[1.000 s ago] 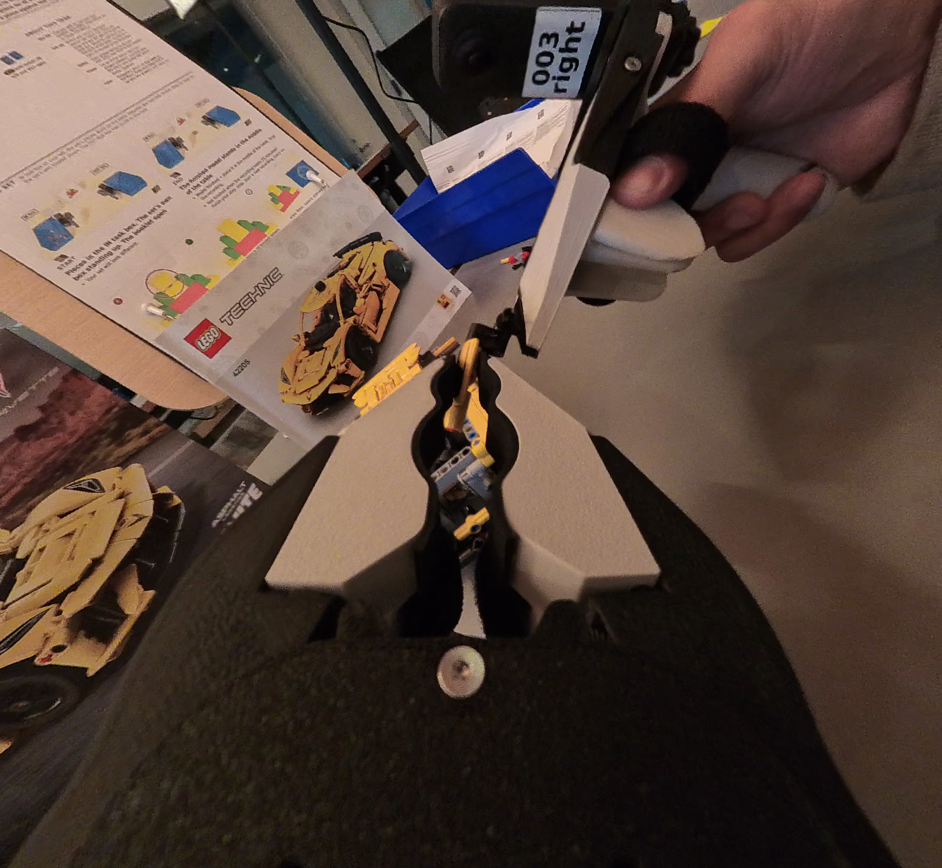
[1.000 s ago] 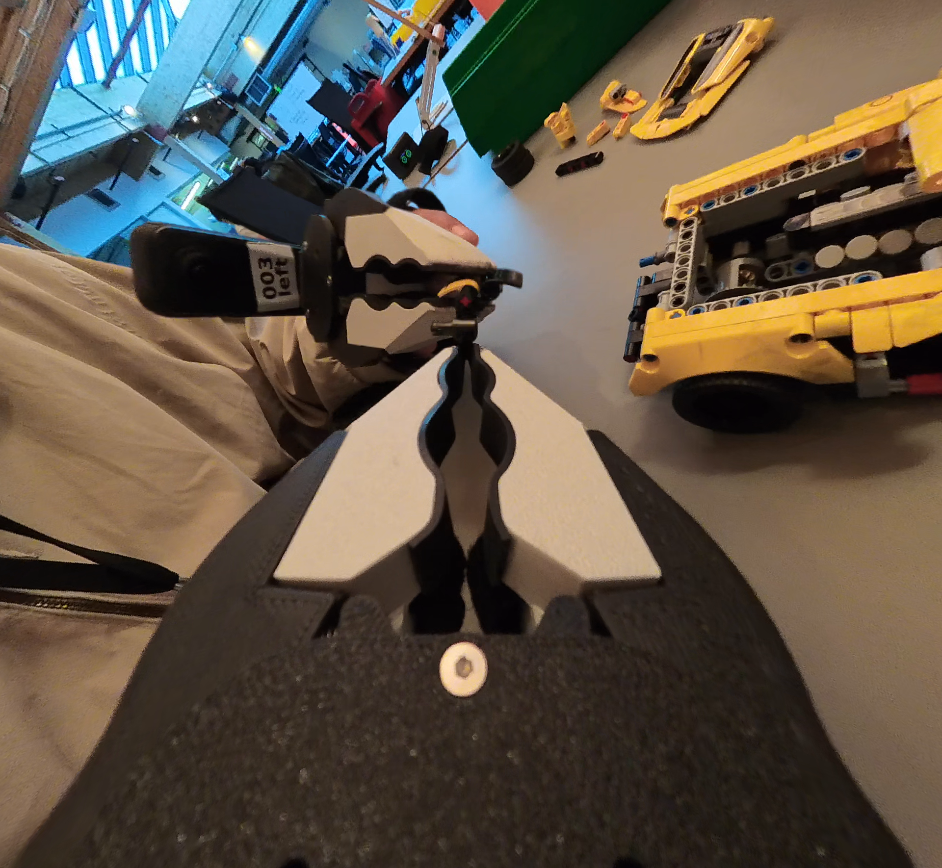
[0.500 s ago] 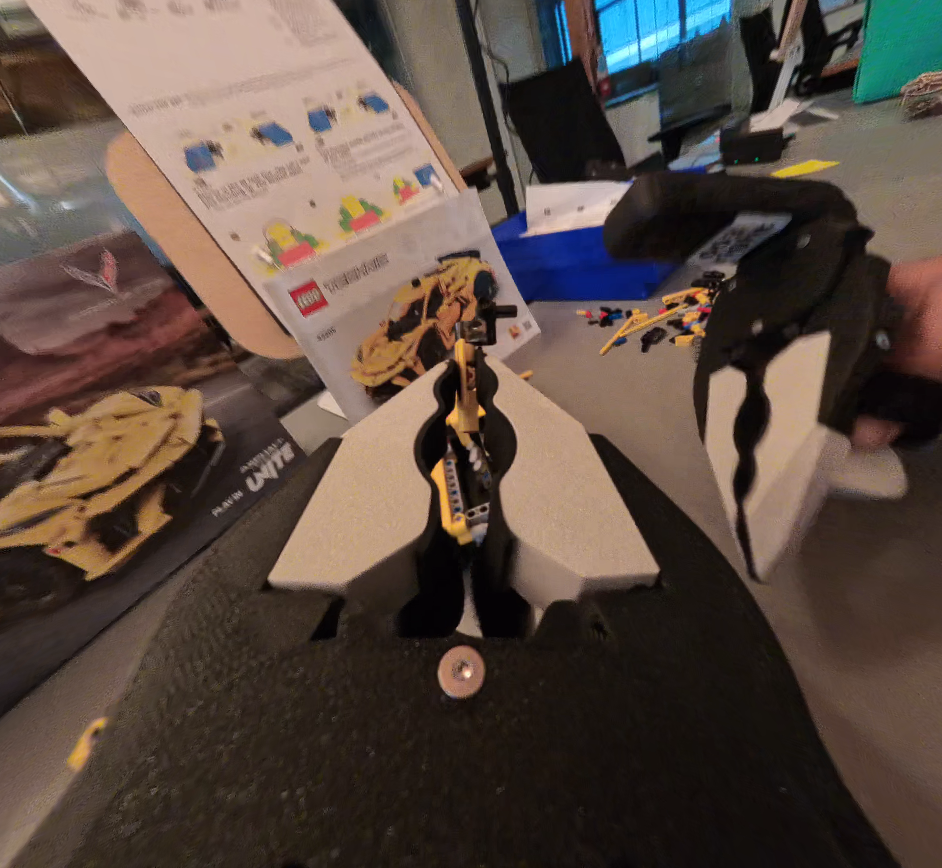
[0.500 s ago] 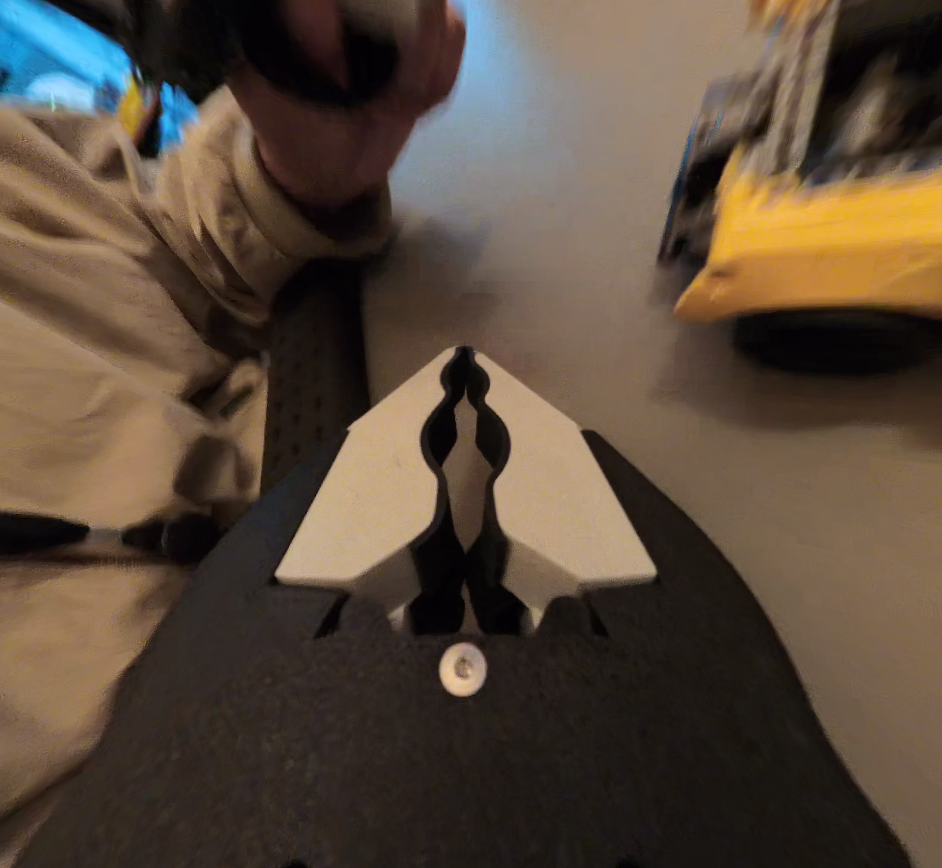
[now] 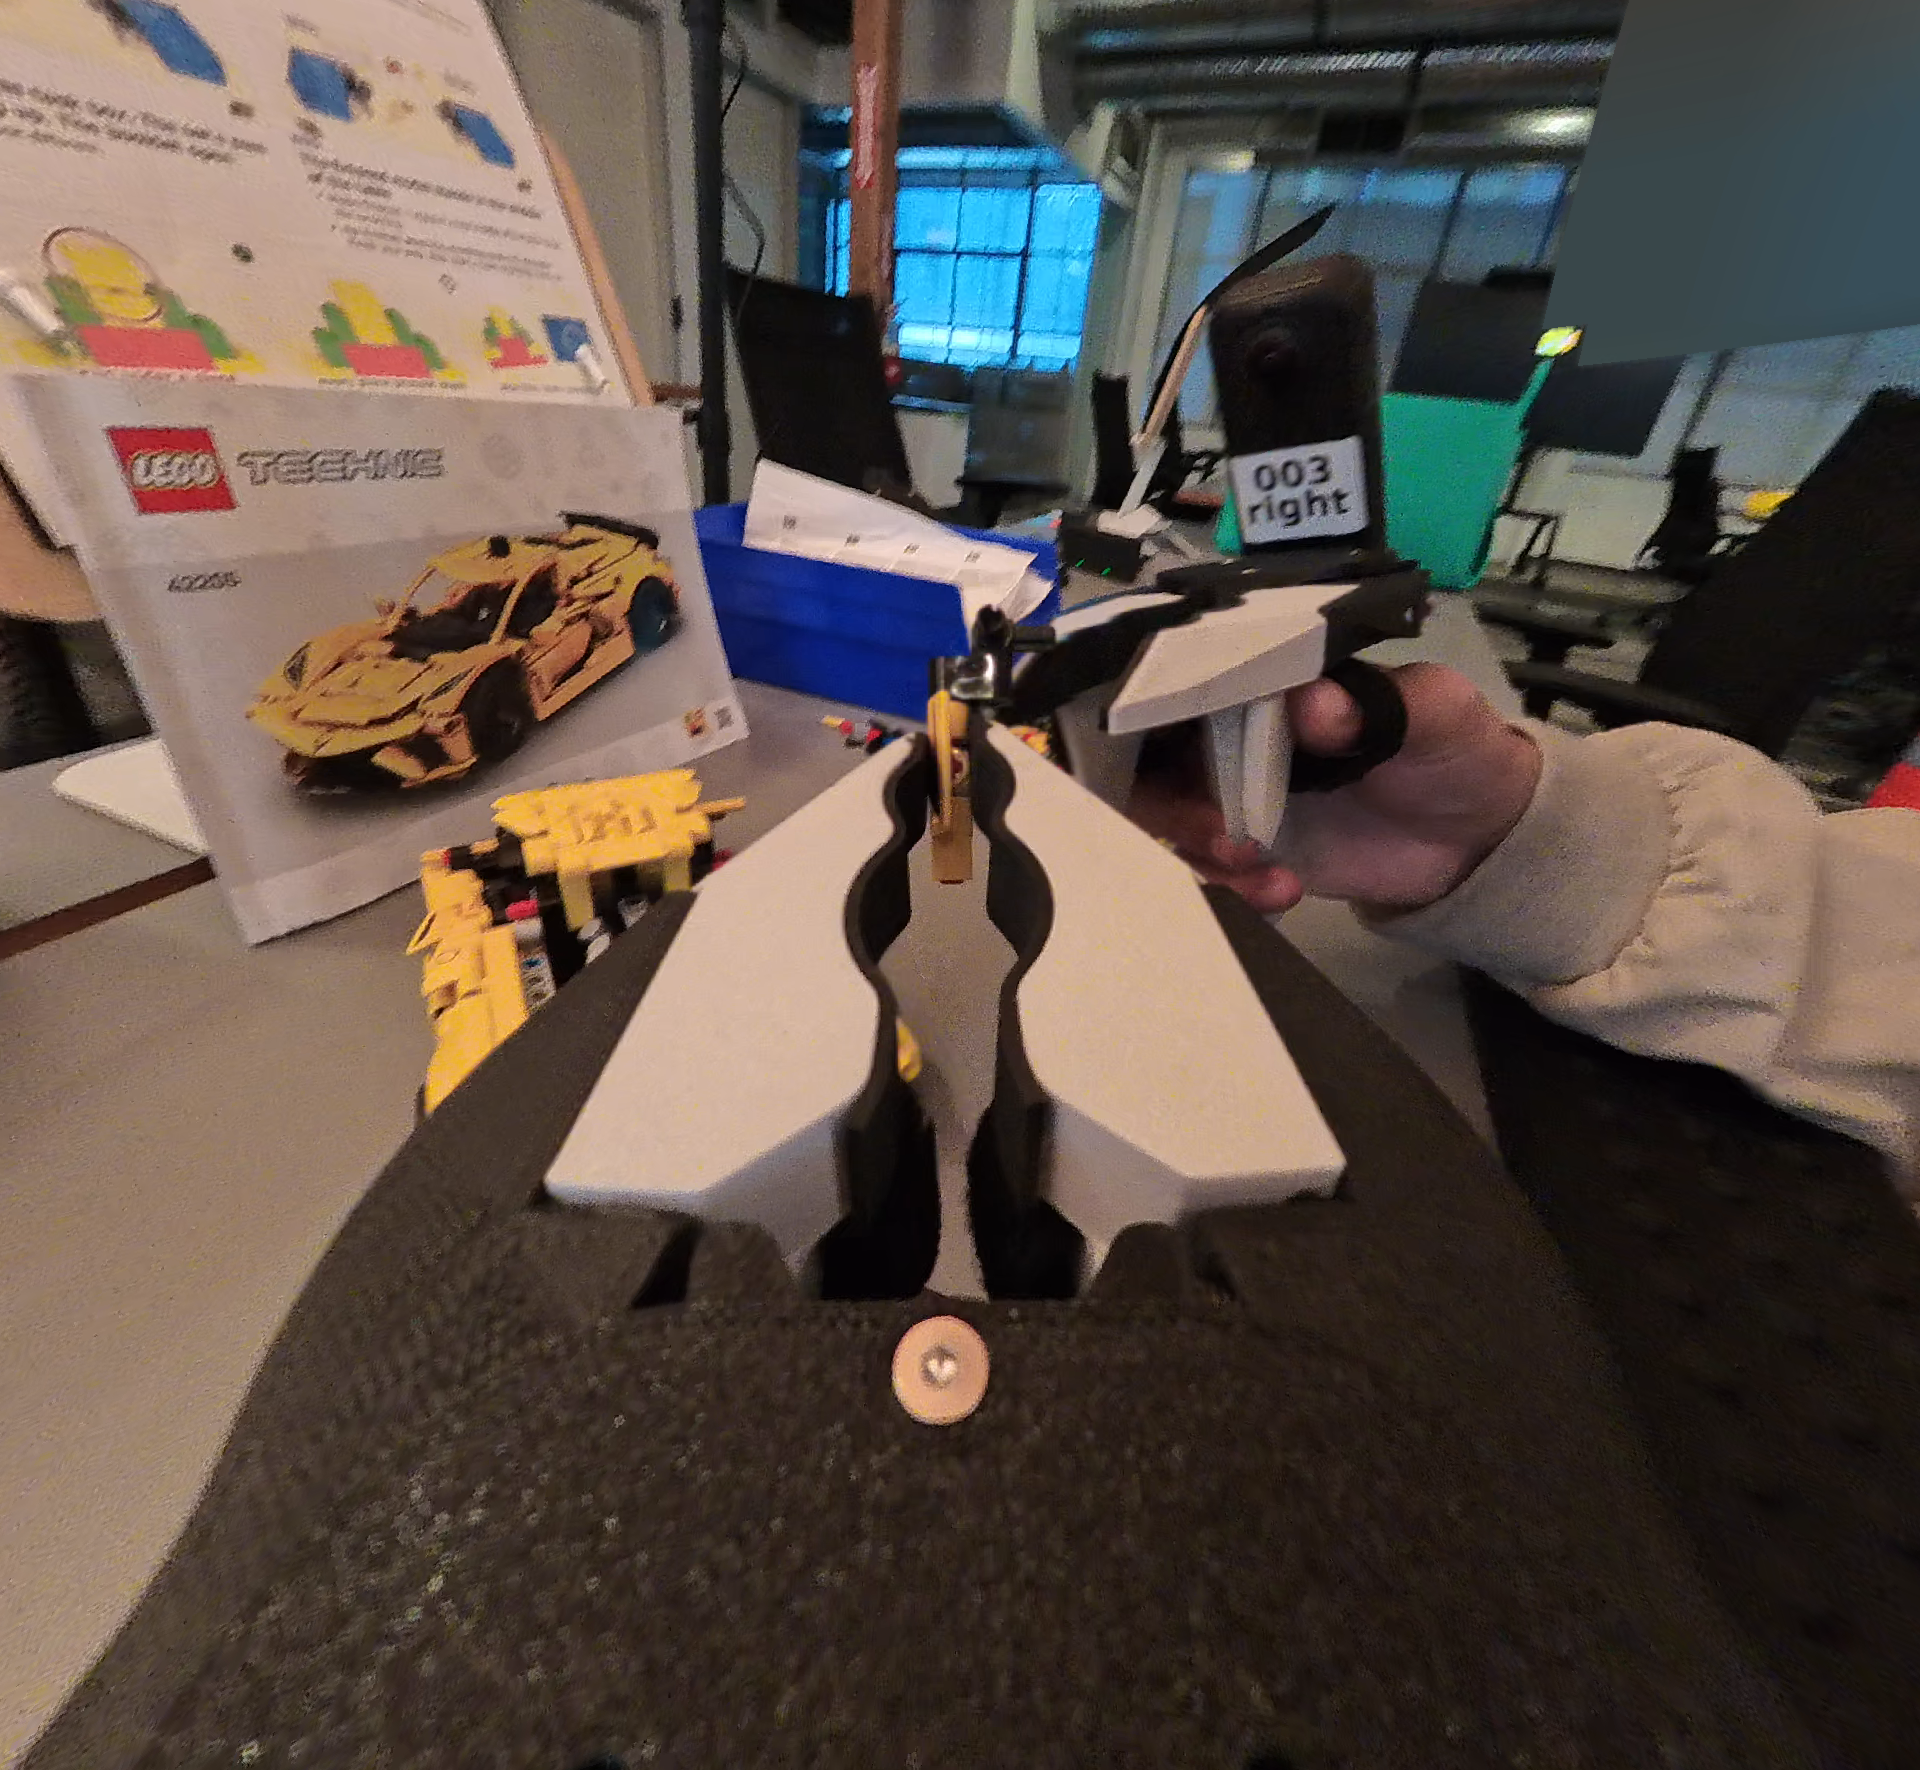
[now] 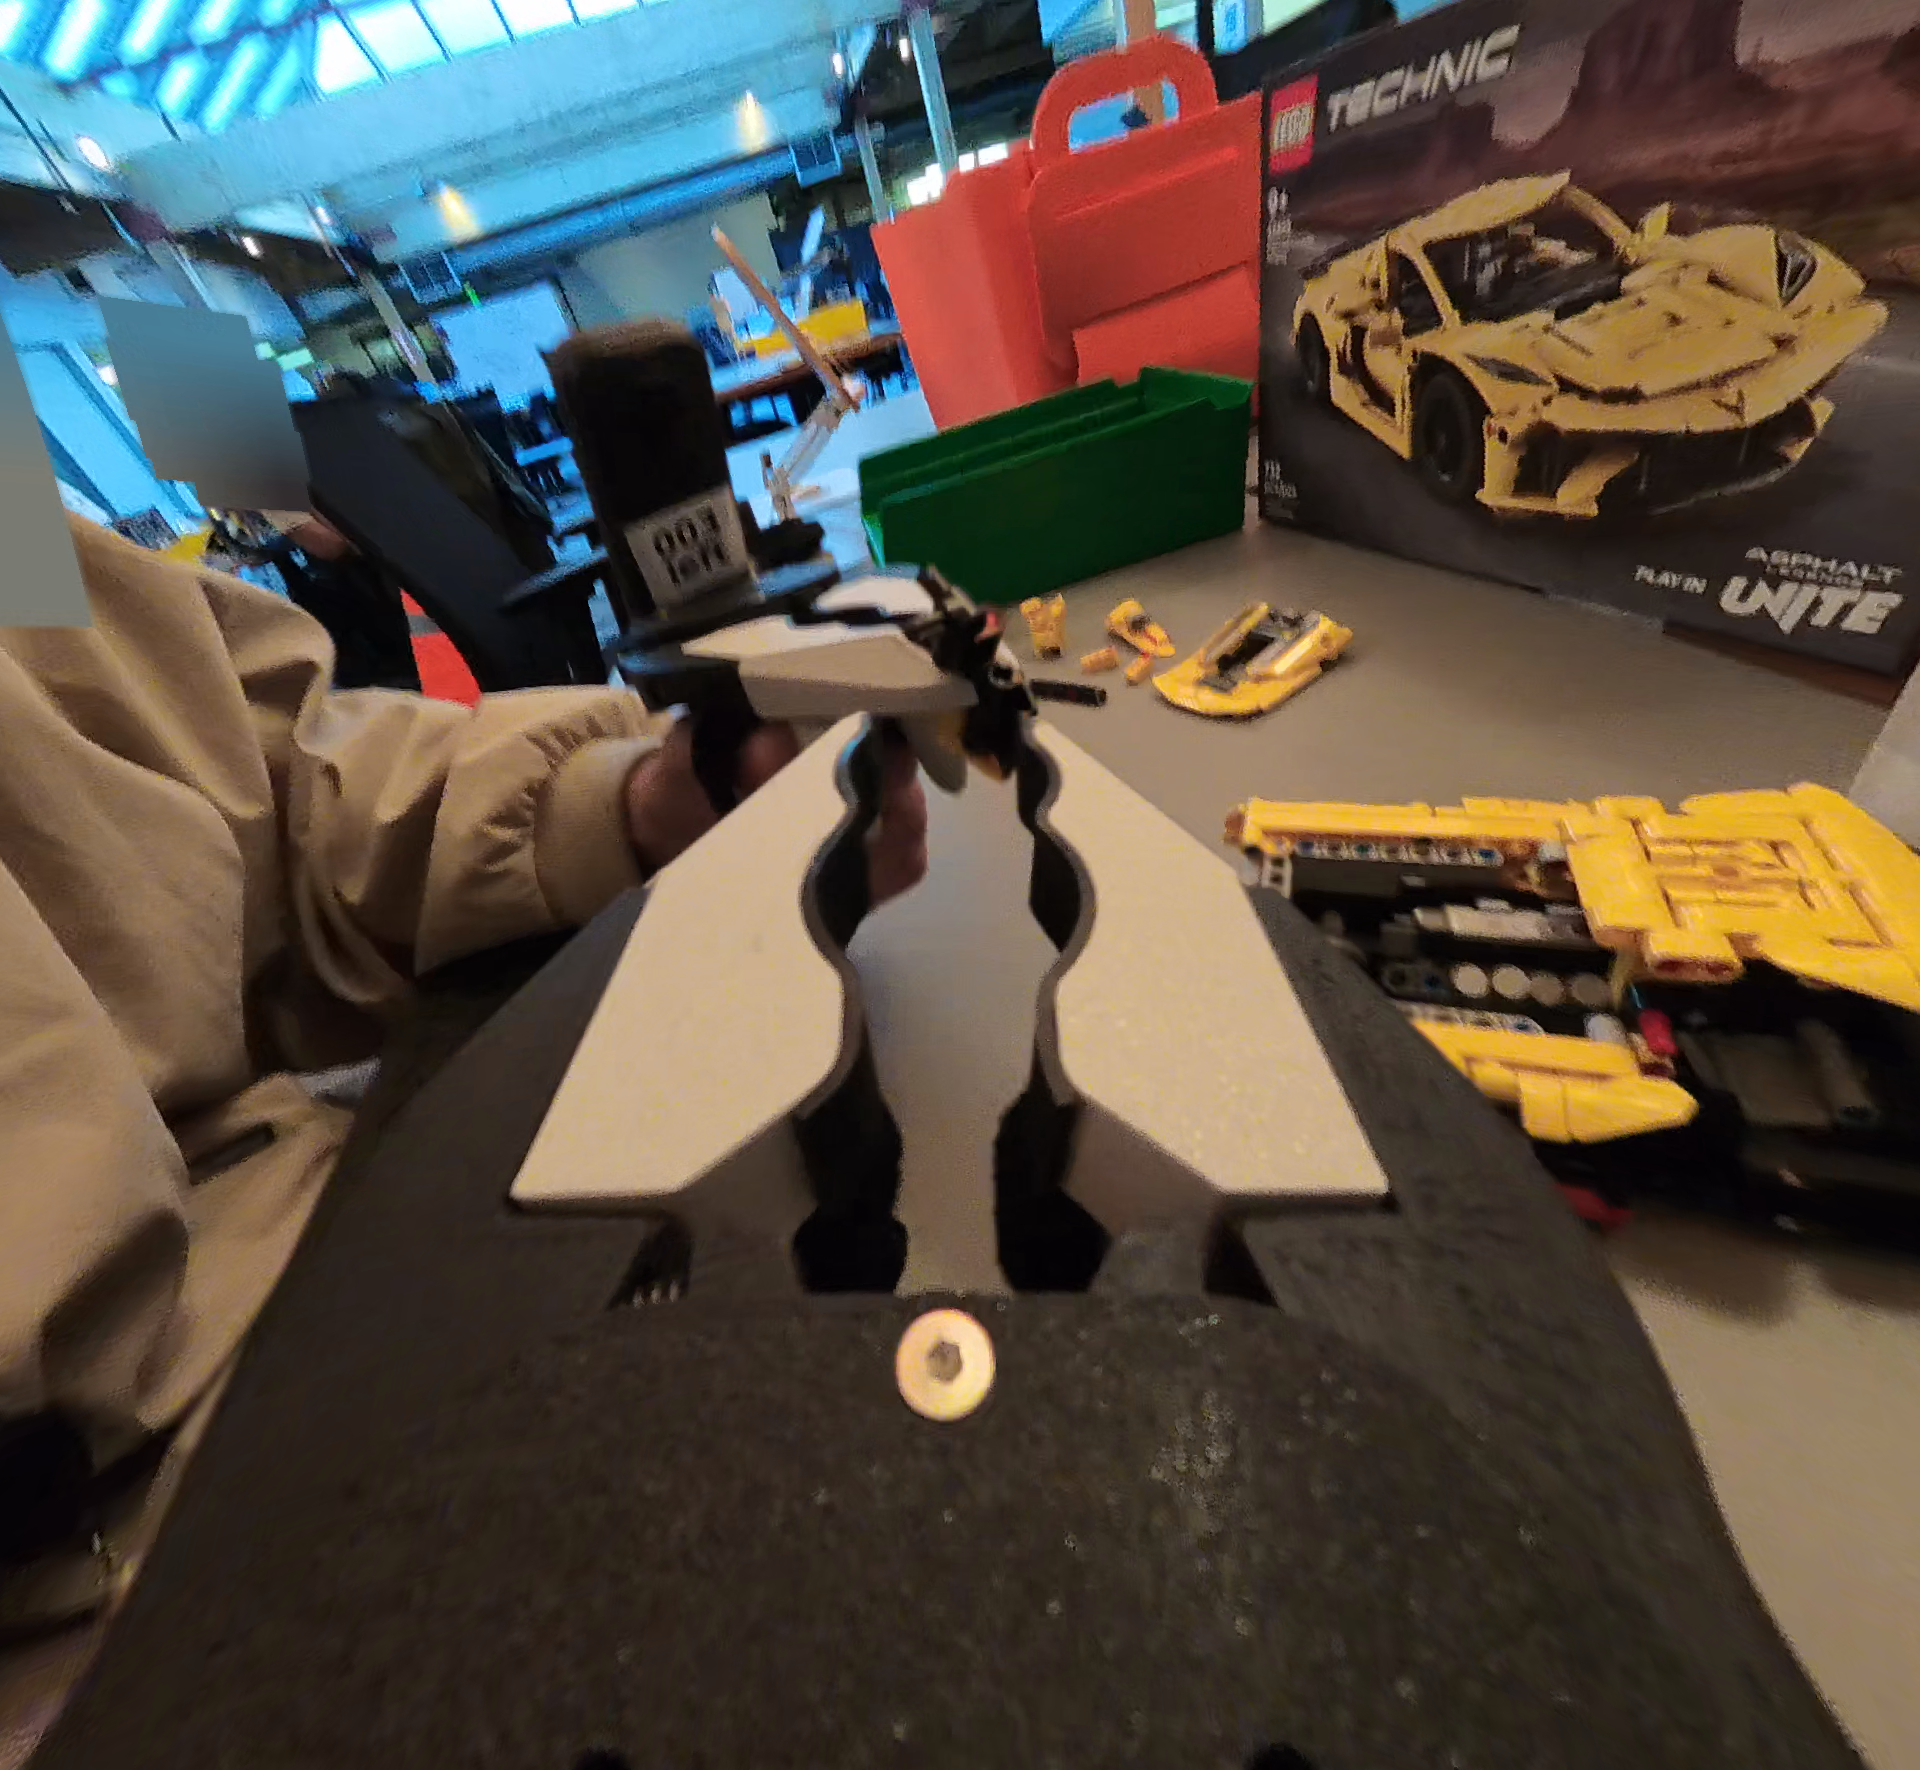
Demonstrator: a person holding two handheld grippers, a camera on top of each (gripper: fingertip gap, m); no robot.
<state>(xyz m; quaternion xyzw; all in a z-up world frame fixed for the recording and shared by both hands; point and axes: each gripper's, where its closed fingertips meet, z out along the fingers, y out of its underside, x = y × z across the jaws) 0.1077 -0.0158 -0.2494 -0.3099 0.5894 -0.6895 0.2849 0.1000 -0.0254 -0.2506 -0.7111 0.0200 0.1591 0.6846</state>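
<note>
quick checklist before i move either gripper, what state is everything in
1. Left gripper clamped on the small yellow-and-black piece: ok.
2. Right gripper open: ok, jaws apart.
3. Right gripper's tips at the piece's black end: ok, but contact cannot tell.
4. Piece fully seated in the left grip: cannot tell, only the tips hold it.
5. Yellow car model out from under both grippers: ok, on the table to the side.

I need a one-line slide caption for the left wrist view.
Left gripper grips a small yellow-and-black brick piece as the right gripper meets it.

Bare table [image 6: 1455, 712] beyond scattered pieces [image 6: 1132, 645] (car model [image 6: 1558, 941] blocks right).
</note>
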